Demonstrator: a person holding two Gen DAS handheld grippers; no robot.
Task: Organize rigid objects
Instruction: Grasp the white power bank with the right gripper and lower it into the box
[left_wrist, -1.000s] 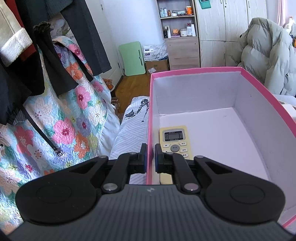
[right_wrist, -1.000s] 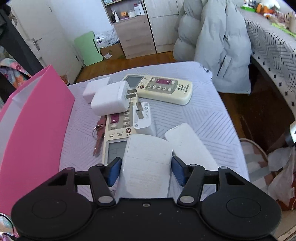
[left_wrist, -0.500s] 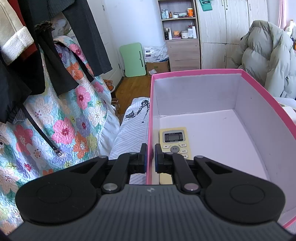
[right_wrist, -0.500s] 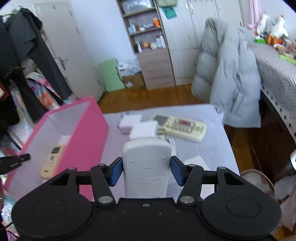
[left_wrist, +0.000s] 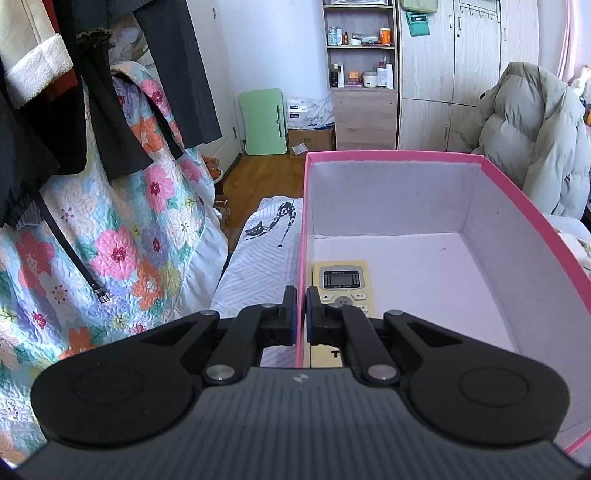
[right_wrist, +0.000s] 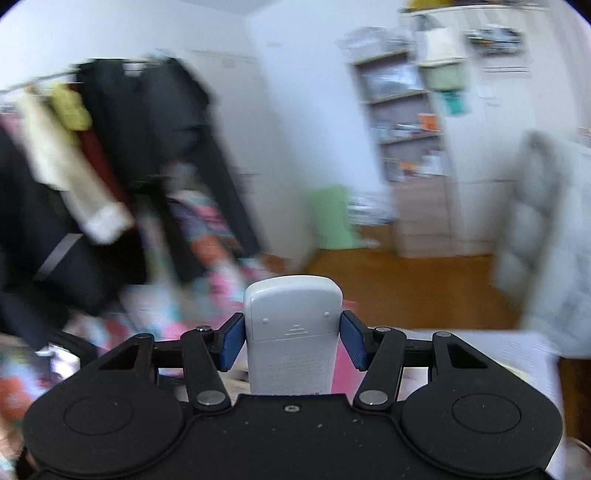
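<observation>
My left gripper (left_wrist: 301, 314) is shut on the left wall of the pink box (left_wrist: 517, 199), one finger outside and one inside. A yellow remote (left_wrist: 341, 282) lies flat on the box floor just right of that wall. My right gripper (right_wrist: 291, 338) is shut on a white remote (right_wrist: 291, 332), held back side up, high above the bed. The right wrist view is blurred by motion. A strip of pink shows beside the remote; I cannot tell if it is the box.
A clothes rack with dark coats (left_wrist: 122, 92) and a floral quilt (left_wrist: 122, 236) hangs on the left. The white patterned bed cover (left_wrist: 258, 266) lies left of the box. A grey puffer jacket (left_wrist: 535, 140), wardrobe and shelves (left_wrist: 362, 55) stand behind.
My right gripper has lifted the white remote off the bed and swung left, tilting upward. My left gripper has kept its hold on the box wall.
</observation>
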